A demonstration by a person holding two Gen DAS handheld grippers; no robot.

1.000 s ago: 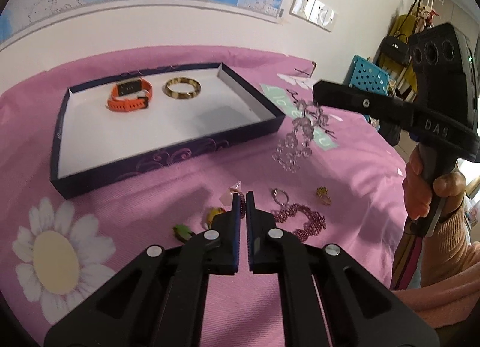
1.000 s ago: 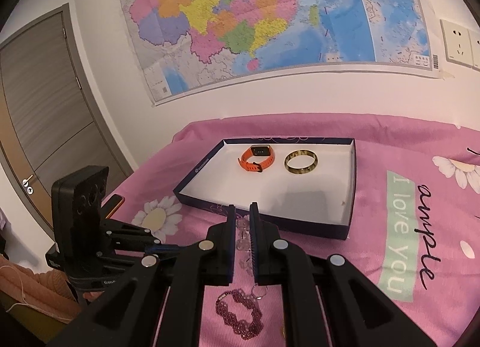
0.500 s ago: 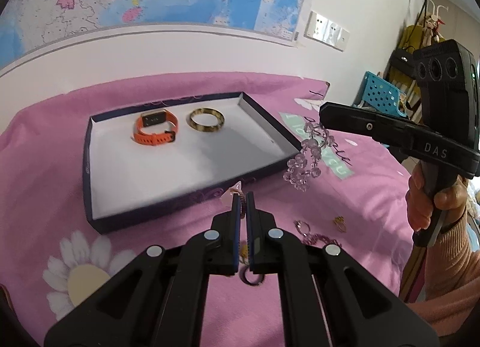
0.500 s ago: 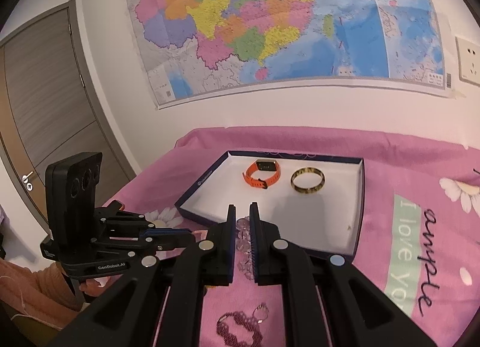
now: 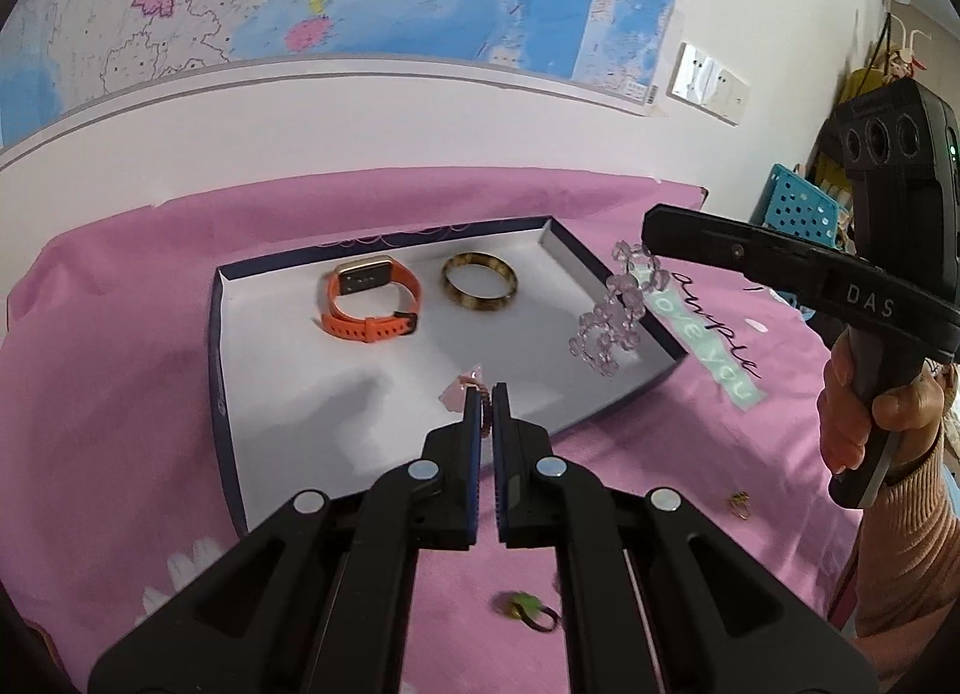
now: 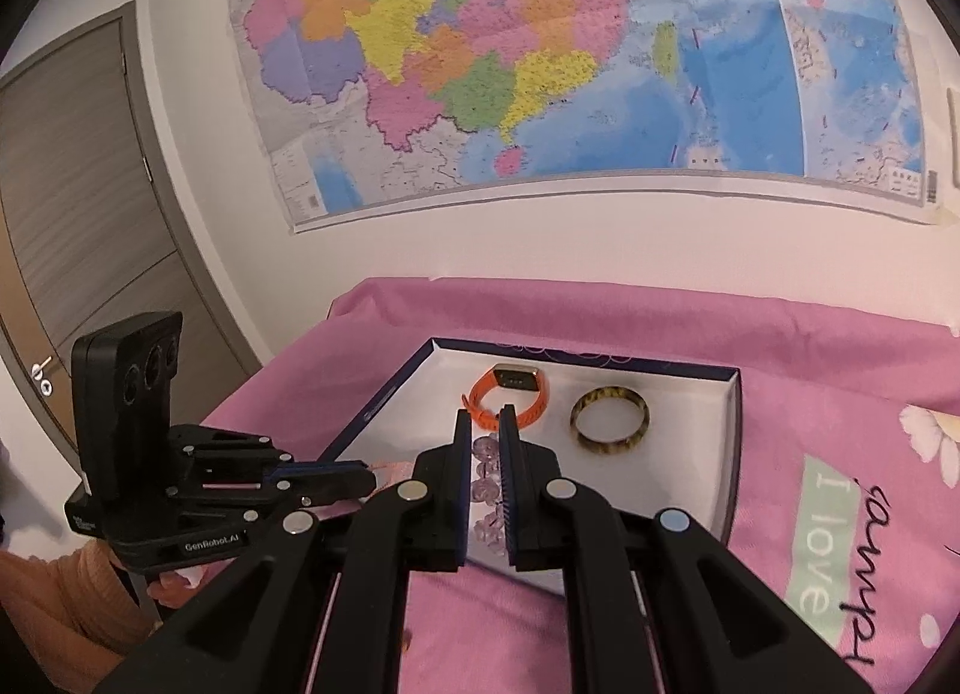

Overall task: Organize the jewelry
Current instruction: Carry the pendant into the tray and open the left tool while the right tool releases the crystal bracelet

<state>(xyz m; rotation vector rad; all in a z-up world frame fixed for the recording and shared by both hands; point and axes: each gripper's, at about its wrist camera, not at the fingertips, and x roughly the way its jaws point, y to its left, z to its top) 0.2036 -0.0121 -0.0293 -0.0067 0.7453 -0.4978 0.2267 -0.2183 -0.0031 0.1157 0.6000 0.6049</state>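
A dark blue tray point(image 5: 384, 400) with a white floor lies on the pink cloth and holds an orange watch point(image 5: 369, 304) and a gold-brown bangle point(image 5: 479, 289). My left gripper point(image 5: 486, 394) is shut on a small pink pendant piece point(image 5: 462, 391), held over the tray's near part. My right gripper point(image 6: 485, 424) is shut on a clear pink bead bracelet point(image 5: 609, 322), which hangs over the tray's right edge. The tray point(image 6: 708, 460), watch point(image 6: 510, 394), bangle point(image 6: 609, 424) and beads point(image 6: 487, 484) also show in the right wrist view, as does the left gripper point(image 6: 360, 478).
A small gold ring point(image 5: 739, 505) and a green-yellow piece point(image 5: 522, 610) lie on the pink cloth point(image 5: 120, 364) near the tray. A wall map hangs behind. A blue basket point(image 5: 798, 211) stands at the far right, a door point(image 6: 72, 250) at the left.
Both grippers have lifted from the cloth and moved toward the tray. The left carries the pink pendant over the tray floor; the right carries the bead bracelet over the tray's right edge.
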